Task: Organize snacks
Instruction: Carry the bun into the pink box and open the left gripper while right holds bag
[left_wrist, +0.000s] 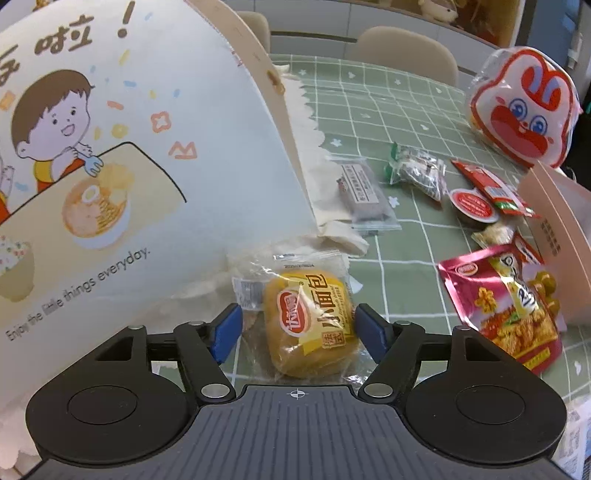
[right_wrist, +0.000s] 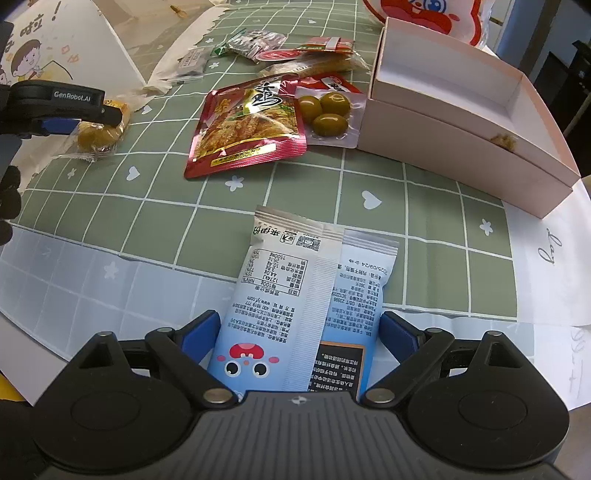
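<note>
My left gripper (left_wrist: 298, 328) is open, its blue pads on either side of a small wrapped yellow bread (left_wrist: 310, 325) that lies on the green checked tablecloth; the pads look close to the wrapper. The same bread (right_wrist: 99, 129) and left gripper (right_wrist: 85, 114) show at the far left of the right wrist view. My right gripper (right_wrist: 299, 339) is open around a blue and grey snack packet (right_wrist: 295, 306) lying face down at the table's front edge. A pink open box (right_wrist: 461, 122) stands at the right.
A red snack pouch (right_wrist: 247, 125), a pack of green olives (right_wrist: 327, 110), sauce packets (left_wrist: 487, 192) and a dark bar (left_wrist: 364, 192) lie mid-table. A white illustrated bag (left_wrist: 110, 147) stands at the left. A rabbit-faced bag (left_wrist: 524, 107) sits at the back right.
</note>
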